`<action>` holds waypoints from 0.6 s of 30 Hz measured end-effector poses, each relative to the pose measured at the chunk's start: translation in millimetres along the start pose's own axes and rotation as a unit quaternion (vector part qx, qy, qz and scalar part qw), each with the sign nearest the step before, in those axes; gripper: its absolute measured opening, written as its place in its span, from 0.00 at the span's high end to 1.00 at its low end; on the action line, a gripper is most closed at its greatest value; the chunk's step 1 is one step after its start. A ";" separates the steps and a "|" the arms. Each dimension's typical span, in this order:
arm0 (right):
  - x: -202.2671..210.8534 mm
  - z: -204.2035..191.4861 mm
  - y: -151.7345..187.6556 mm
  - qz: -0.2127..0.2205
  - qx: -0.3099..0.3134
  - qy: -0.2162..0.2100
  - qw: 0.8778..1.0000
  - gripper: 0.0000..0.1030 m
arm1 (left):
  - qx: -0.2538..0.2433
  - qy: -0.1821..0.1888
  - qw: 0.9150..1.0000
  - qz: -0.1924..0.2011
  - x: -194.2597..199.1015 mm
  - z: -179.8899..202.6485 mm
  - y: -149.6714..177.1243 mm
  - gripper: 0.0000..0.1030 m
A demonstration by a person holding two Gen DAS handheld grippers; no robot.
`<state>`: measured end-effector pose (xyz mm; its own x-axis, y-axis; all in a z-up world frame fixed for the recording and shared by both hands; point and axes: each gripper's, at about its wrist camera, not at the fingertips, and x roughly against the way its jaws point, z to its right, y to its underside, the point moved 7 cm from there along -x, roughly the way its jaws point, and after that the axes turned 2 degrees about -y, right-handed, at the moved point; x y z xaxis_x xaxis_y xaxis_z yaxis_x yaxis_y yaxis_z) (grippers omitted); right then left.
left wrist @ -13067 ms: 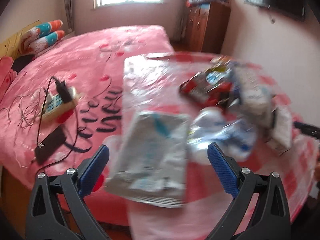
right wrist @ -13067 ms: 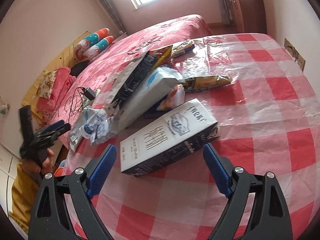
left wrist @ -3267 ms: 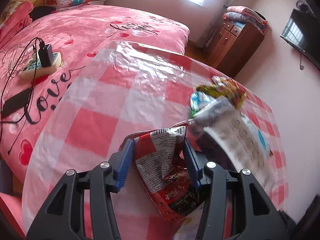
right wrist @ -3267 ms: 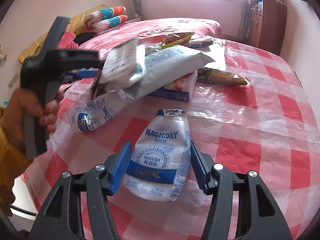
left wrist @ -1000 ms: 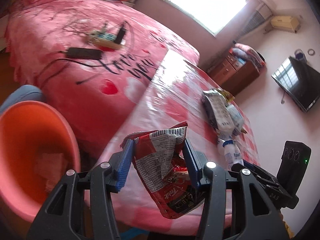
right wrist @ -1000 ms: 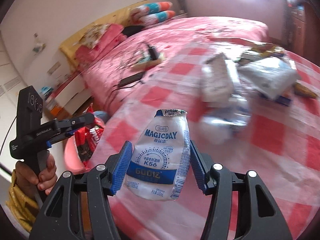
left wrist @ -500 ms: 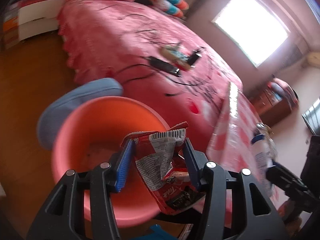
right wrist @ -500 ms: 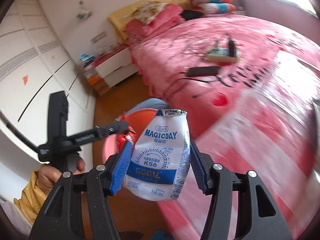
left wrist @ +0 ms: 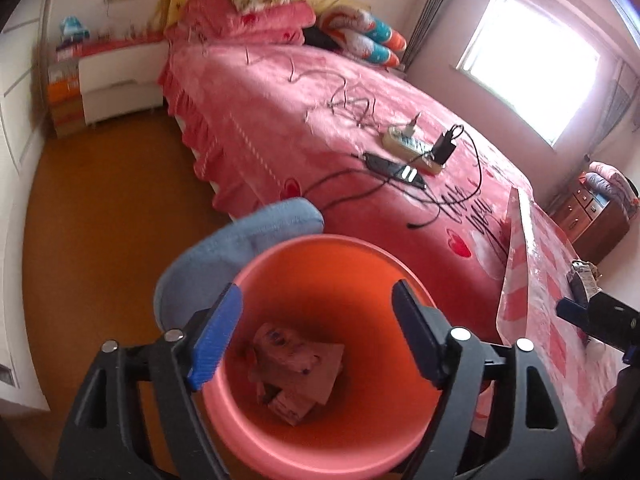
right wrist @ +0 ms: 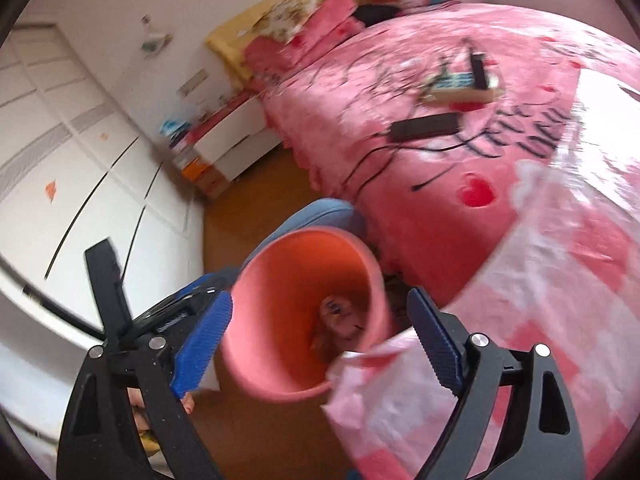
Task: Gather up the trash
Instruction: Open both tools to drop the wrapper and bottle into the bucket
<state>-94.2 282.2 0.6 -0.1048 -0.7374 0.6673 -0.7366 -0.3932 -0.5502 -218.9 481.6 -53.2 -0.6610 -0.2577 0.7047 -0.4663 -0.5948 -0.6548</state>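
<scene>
Sitting low in the frame, the orange bin (left wrist: 320,432) is holding crumpled trash (left wrist: 296,368). Both the left gripper (left wrist: 316,336) and right gripper (right wrist: 320,340) are hanging over it, jaws just sprung wide, nothing between them.

Pink-covered bed (left wrist: 360,128), brown floor (left wrist: 100,208), bright window (left wrist: 532,64), white cabinets (right wrist: 60,152).
</scene>
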 end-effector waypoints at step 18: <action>91.0 59.1 23.4 0.137 -0.005 0.038 0.990 0.05 | -0.063 0.046 0.995 0.063 26.5 72.9 4.6 0.17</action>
<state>-81.5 173.4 18.8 -0.3510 -0.7723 0.5295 -0.6797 -0.1789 -0.7114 -195.6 416.5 -17.7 -0.7668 -0.2497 0.5913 -0.4433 -0.4602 -0.7692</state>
